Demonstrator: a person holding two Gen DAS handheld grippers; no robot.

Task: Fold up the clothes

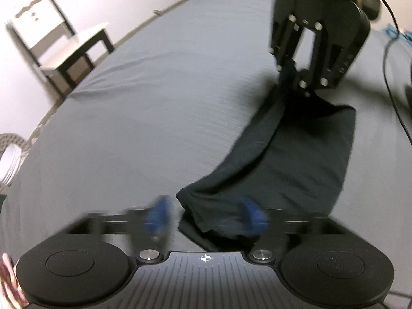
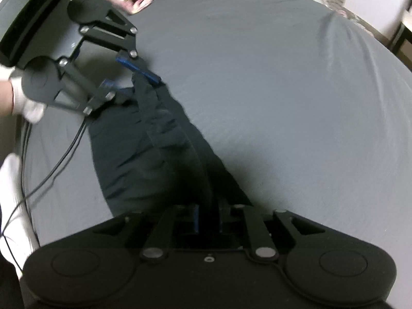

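progress: dark garment (image 1: 296, 154) partly folded on bed (image 1: 154, 90), lower right | right gripper (image 2: 208, 219) clamps one corner | left gripper (image 1: 206, 216) spread around other, unclamped | left: finish fold

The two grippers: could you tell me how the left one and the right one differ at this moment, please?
The left gripper has its blue fingers spread open around an end of the dark garment; the right gripper is shut on the garment's other end. The left gripper sits low by the grey bed sheet, where the garment lies; the right gripper holds its end lifted. Both are black with blue pads and work on the same garment.
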